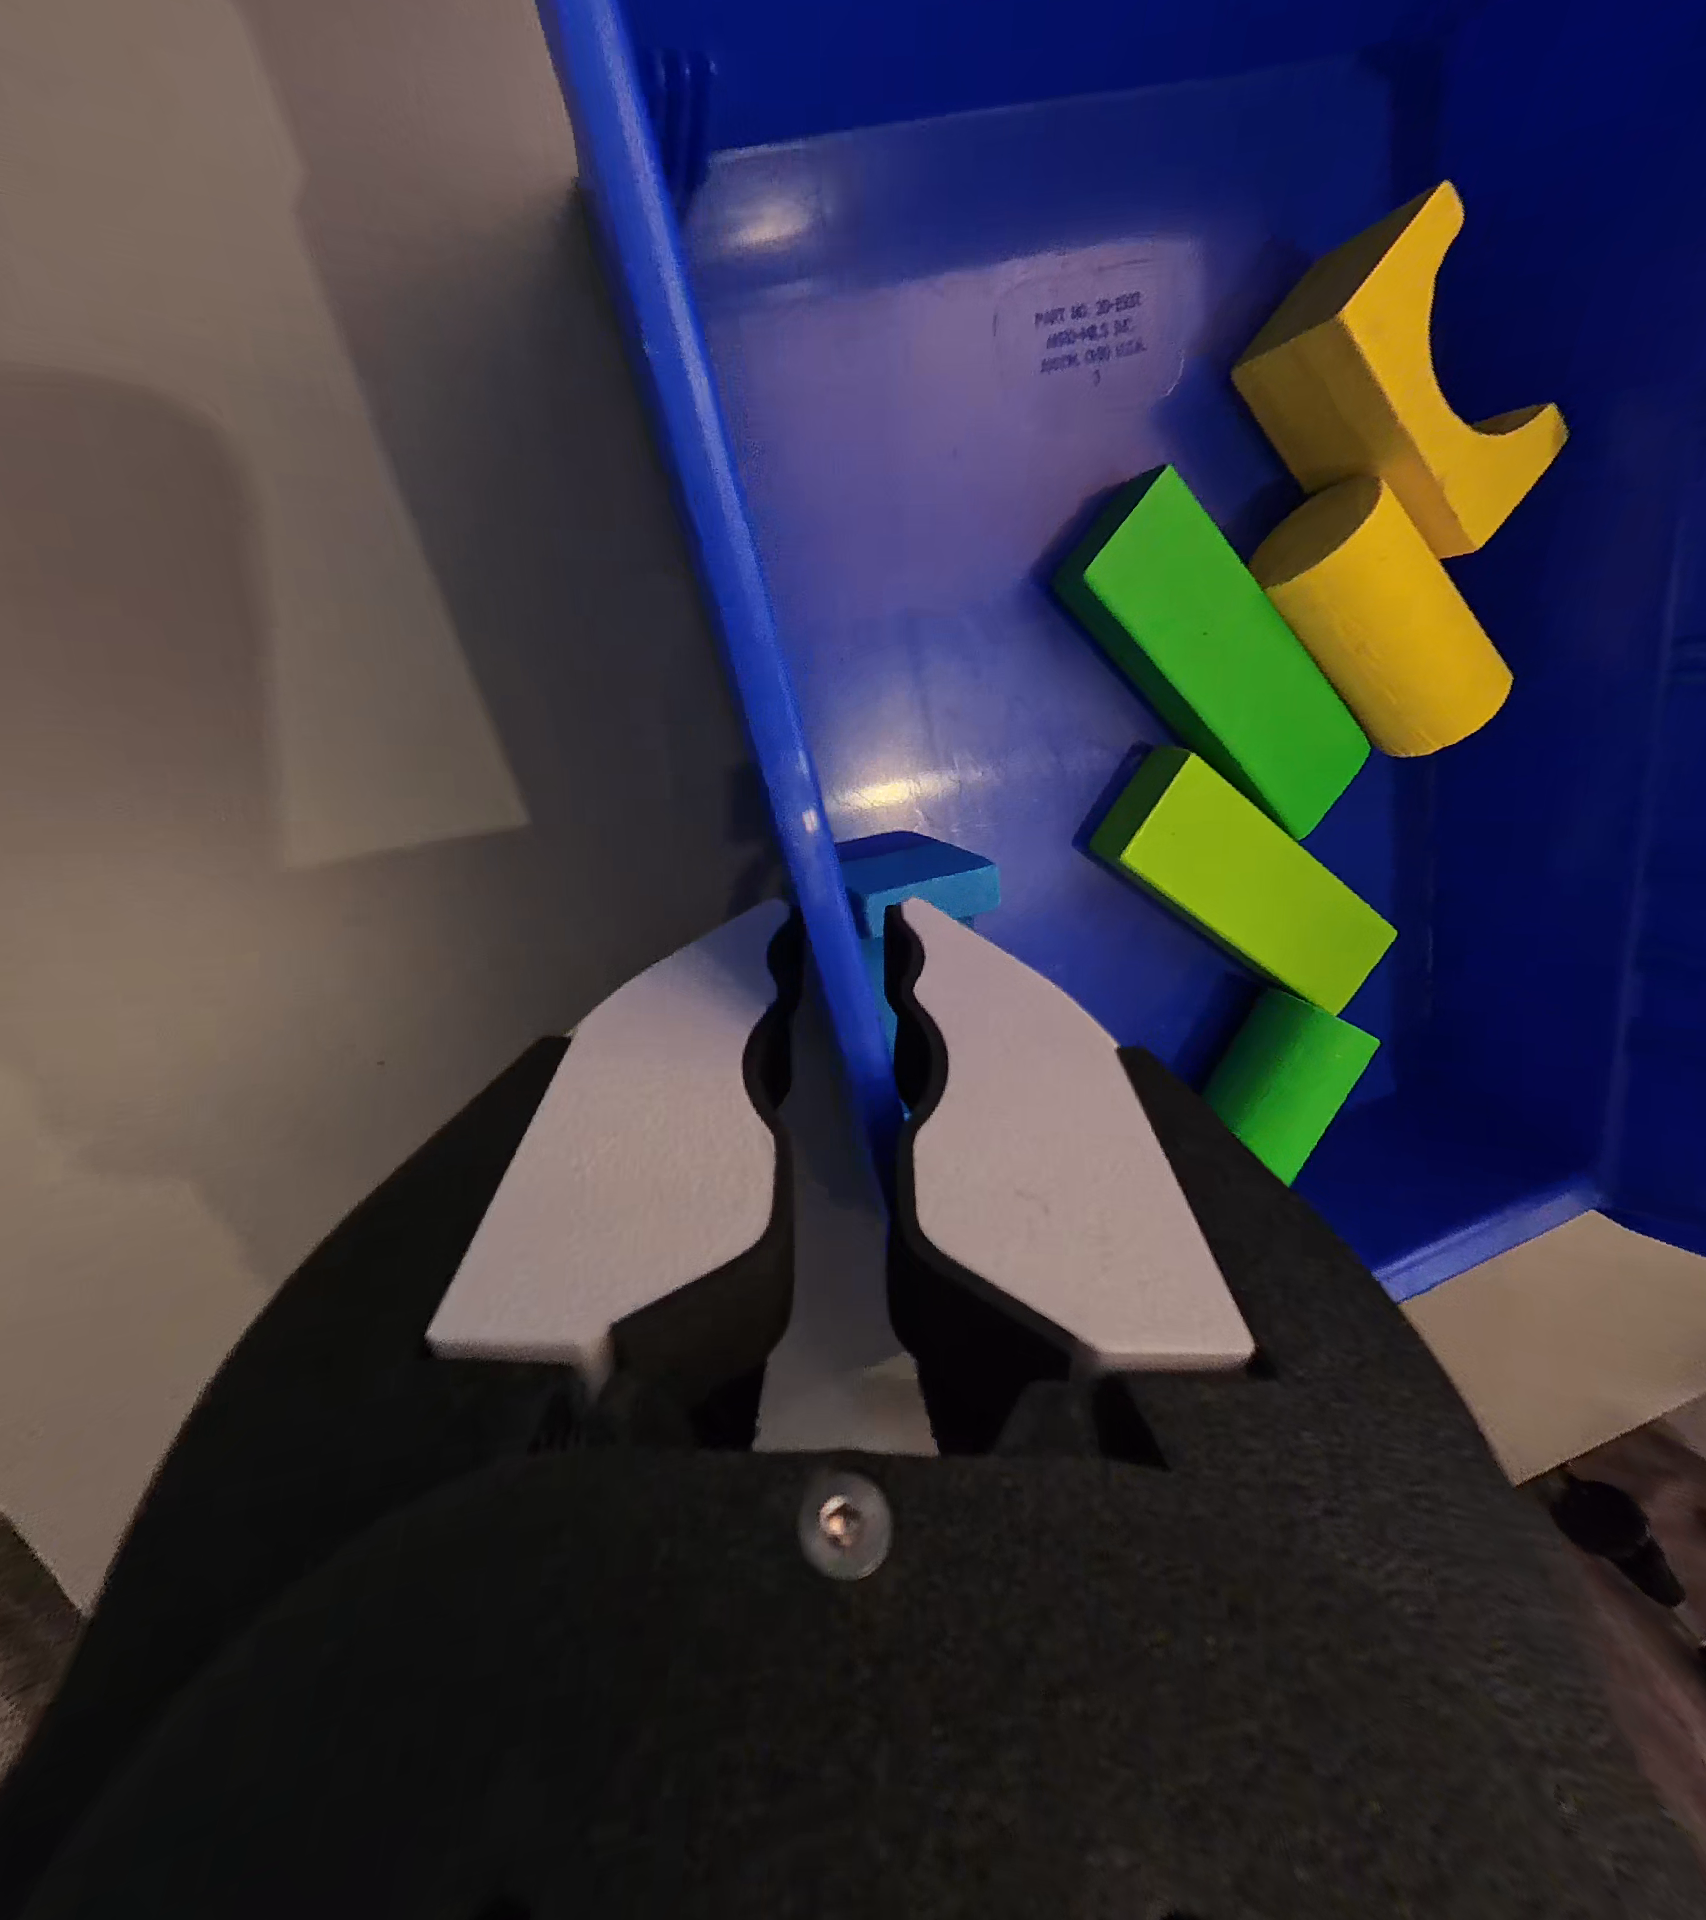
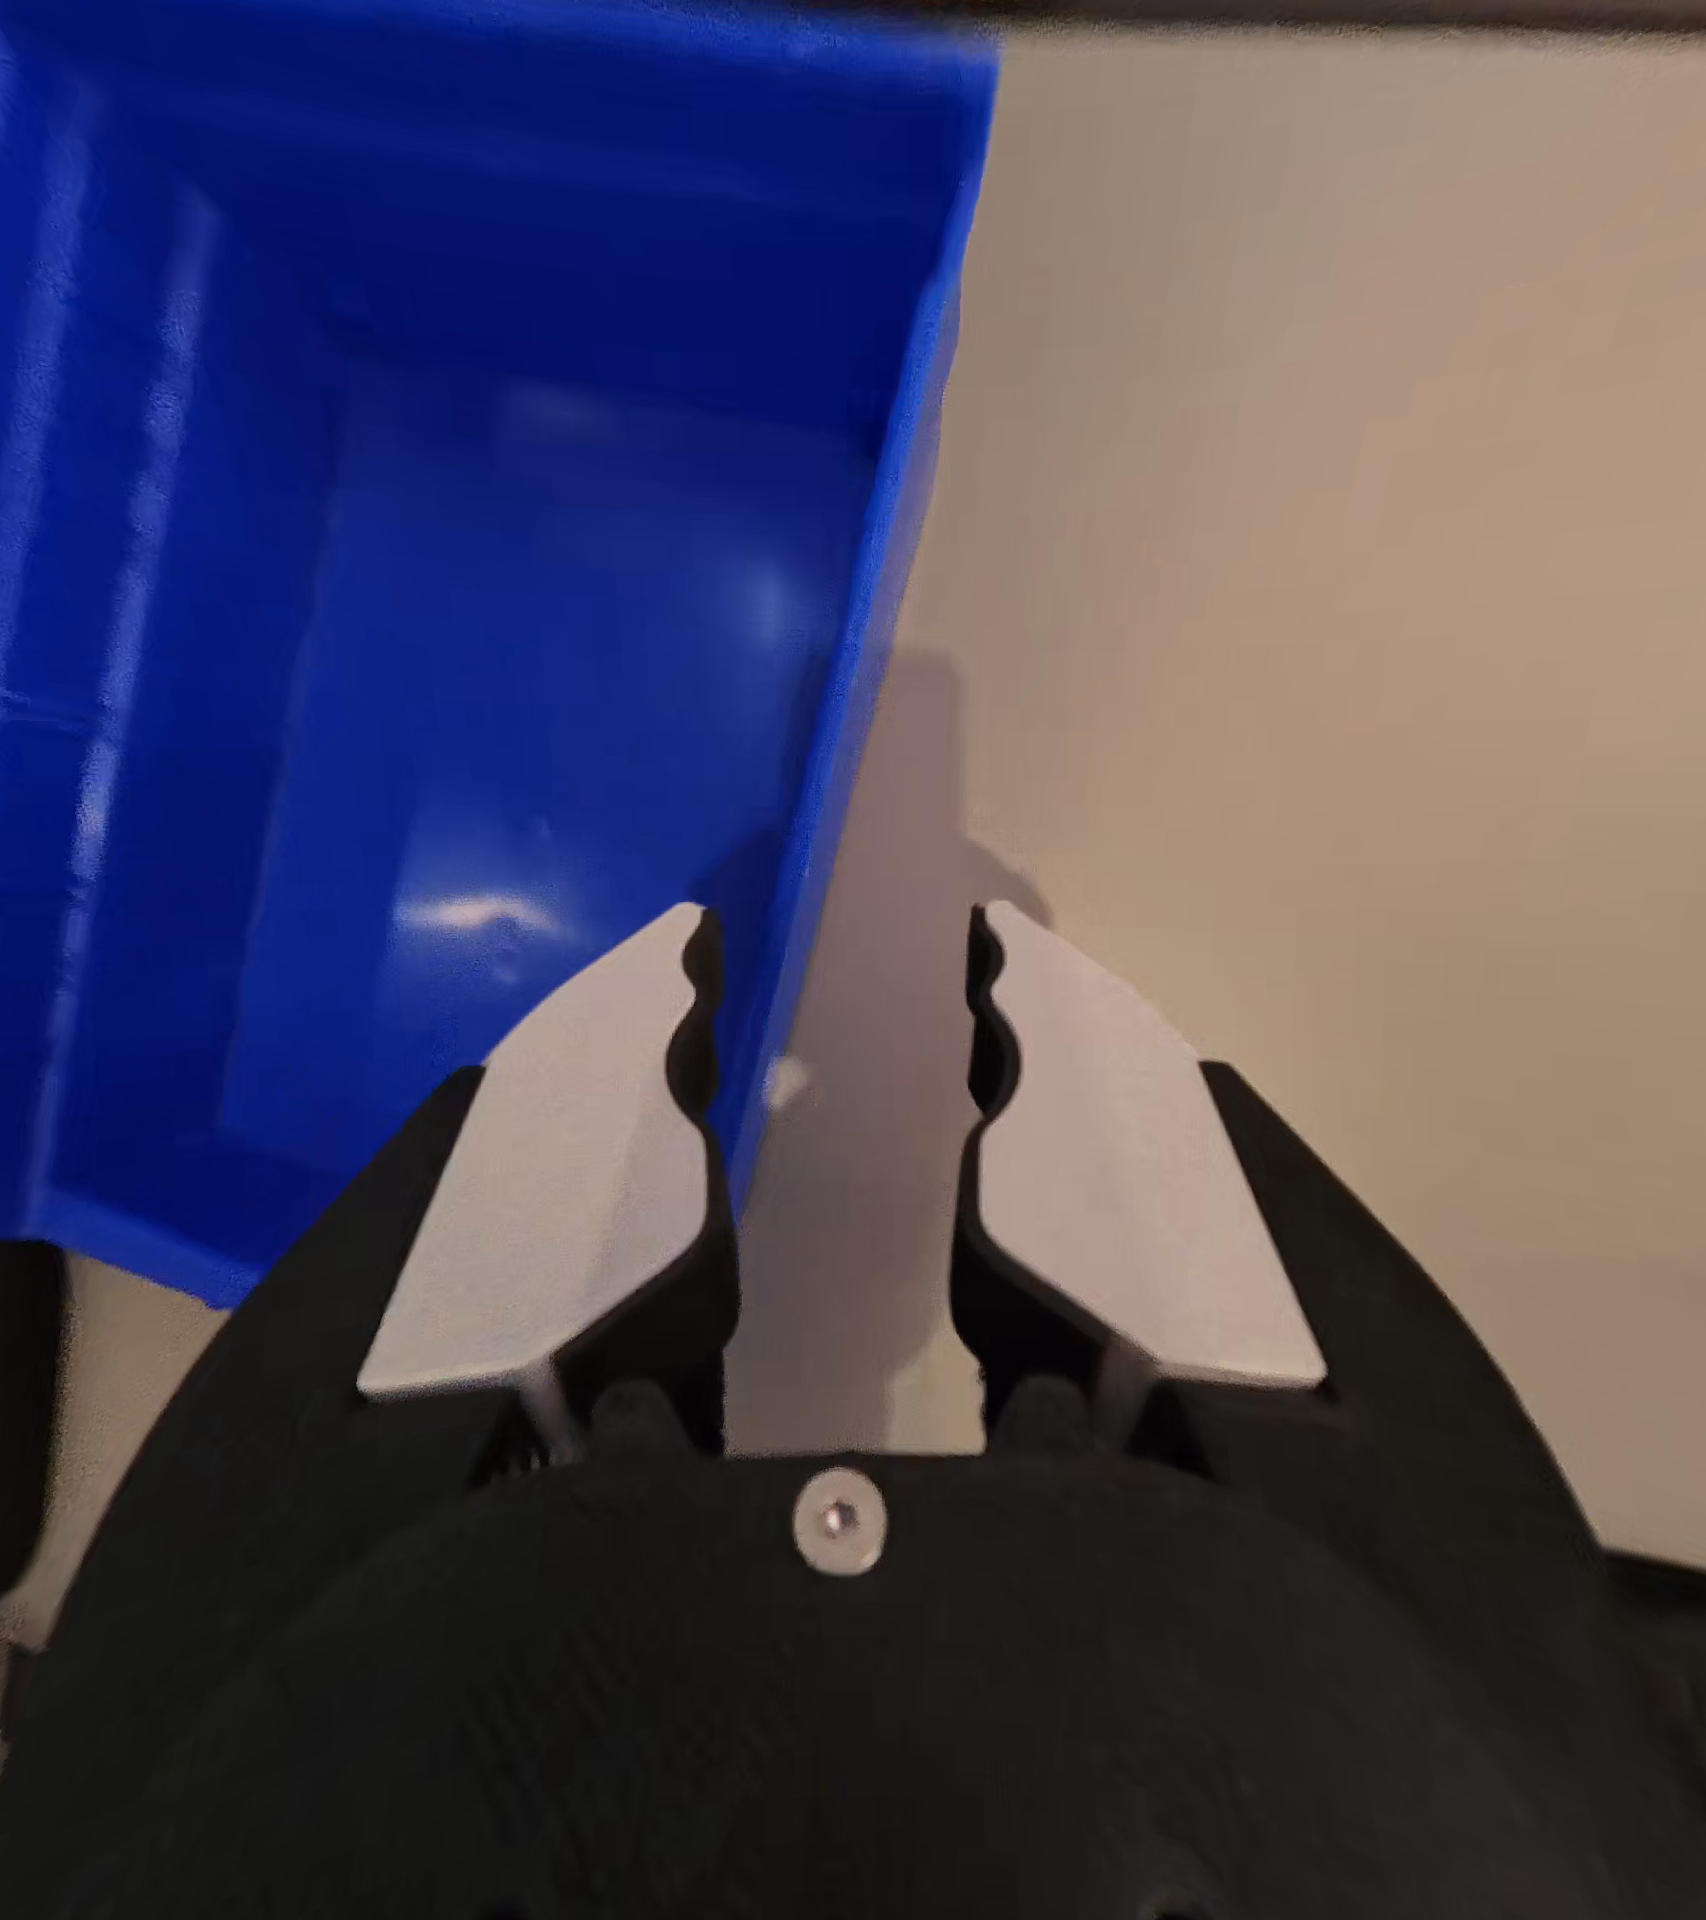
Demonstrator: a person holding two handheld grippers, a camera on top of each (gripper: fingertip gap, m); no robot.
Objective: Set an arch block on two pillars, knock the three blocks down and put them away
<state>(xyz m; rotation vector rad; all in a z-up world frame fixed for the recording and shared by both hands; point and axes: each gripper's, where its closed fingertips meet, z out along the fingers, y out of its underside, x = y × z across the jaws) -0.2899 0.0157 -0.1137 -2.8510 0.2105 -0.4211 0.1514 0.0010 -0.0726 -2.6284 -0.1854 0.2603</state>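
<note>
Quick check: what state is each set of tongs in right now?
Left tongs: closed on the blue bin's side wall.
Right tongs: open, holding nothing, straddling the bin's other wall.

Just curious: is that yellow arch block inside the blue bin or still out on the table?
Inside. The yellow arch block lies on the blue bin floor.

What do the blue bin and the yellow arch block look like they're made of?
The blue bin looks like moulded plastic with a glossy finish: light glares off its smooth floor, and there is raised lettering moulded into it. The yellow arch block is probably painted wood with a matte finish: faint grain lines show through the paint on its faces, and it has no shine.
</note>
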